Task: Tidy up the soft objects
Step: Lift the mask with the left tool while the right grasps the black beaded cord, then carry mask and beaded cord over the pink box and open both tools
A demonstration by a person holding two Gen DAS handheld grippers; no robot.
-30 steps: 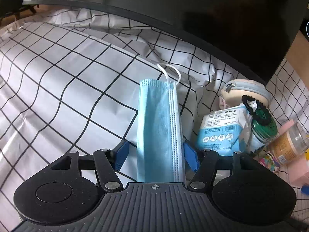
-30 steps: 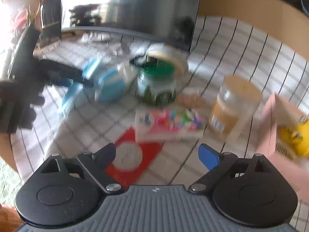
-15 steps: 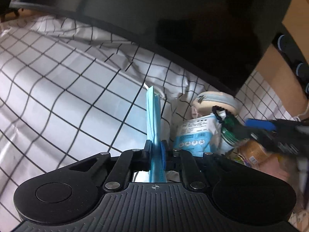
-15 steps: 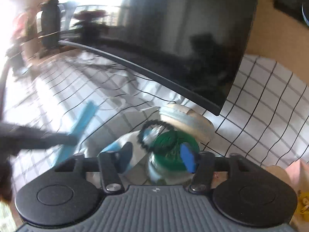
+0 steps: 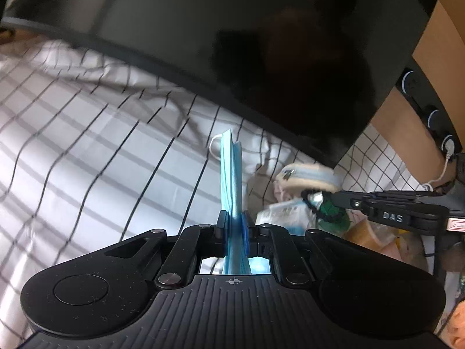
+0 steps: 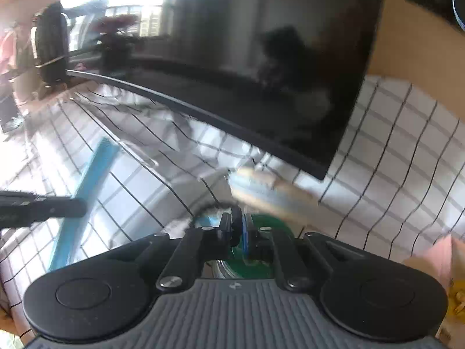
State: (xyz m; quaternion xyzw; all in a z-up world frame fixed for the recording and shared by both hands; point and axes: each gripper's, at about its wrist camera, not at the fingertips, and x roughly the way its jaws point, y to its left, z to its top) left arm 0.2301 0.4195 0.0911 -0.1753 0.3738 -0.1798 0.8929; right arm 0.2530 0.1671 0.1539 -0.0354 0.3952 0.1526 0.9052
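My left gripper (image 5: 233, 229) is shut on a folded light-blue face mask (image 5: 231, 180), held edge-up above the checked cloth (image 5: 87, 151); its white ear loop (image 5: 214, 148) hangs at the far end. The mask also shows in the right wrist view (image 6: 87, 180), with the left gripper's dark fingers (image 6: 43, 208) on it. My right gripper (image 6: 237, 229) is shut on a black beaded hair tie (image 5: 312, 206), just over the green-lidded jar (image 6: 261, 226). The hair tie (image 6: 209, 207) loops out ahead of the fingers.
A dark monitor (image 5: 261, 58) stands behind on the cloth. A round beige-and-blue pouch (image 5: 308, 174), a blue-and-white tissue pack (image 5: 284, 215) and a clear jar (image 5: 363, 232) crowd the right. A pink box (image 6: 438, 258) sits at far right.
My left gripper closed on the mask and lifted it on edge. My right gripper moved in over the green-lidded jar and shut on the black hair tie.
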